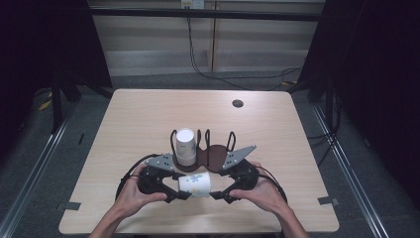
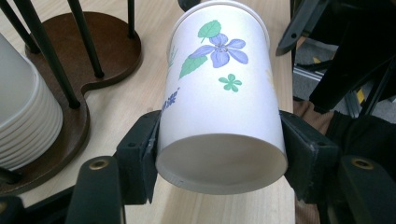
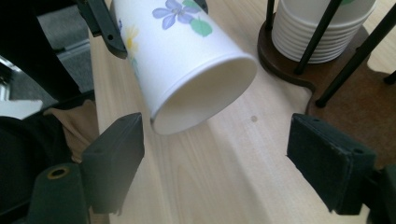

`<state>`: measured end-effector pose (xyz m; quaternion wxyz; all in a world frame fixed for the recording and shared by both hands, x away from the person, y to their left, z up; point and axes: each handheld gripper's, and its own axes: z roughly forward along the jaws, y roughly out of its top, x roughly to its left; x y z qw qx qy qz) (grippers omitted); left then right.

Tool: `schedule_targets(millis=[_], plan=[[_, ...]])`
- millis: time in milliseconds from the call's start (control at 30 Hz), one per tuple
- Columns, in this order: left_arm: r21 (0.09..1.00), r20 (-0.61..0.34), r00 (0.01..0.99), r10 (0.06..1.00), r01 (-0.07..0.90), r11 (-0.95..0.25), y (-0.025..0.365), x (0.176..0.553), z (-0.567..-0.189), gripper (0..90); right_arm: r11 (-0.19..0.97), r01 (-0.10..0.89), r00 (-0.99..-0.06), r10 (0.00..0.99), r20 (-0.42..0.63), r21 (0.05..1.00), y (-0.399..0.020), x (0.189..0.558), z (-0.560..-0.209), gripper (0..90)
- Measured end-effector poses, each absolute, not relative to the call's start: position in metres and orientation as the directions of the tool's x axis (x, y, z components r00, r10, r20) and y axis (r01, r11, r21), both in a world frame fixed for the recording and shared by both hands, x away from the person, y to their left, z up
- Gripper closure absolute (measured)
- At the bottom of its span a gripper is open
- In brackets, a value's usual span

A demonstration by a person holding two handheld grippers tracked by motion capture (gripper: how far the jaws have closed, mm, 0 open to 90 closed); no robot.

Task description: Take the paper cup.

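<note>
Flowered paper cup lying sideways just above the table, left gripper clamping its base end, right gripper standing wide at its open mouth, gripping nothing, cup stack sitting in rack just behind.

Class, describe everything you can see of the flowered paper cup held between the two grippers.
The flowered paper cup is white, printed with purple flowers and green leaves, and looks like thin paper with a rolled rim. It lies on its side above the table's near edge, in front of the wooden cup rack. The left gripper clamps its base end; its open mouth faces the right gripper, whose open jaws do not touch it.
</note>
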<state>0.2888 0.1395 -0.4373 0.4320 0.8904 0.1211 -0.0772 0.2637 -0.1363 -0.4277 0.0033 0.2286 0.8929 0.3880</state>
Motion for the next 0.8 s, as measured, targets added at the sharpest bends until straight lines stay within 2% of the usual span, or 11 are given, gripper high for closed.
schedule_targets(millis=[267,800], plan=[[0.765,-0.231,0.961,0.155,0.277,-0.582,0.1408,0.2878,-0.4372,36.6,0.583,0.398,-0.894,0.419,0.158,0.708,-0.1373,0.2627,-0.4298,18.1],[0.797,-0.214,0.968,0.135,0.253,-0.549,0.1415,0.2847,-0.4336,36.7,0.446,0.415,-0.887,0.391,0.244,0.793,-0.1446,0.2591,-0.4303,15.5]])
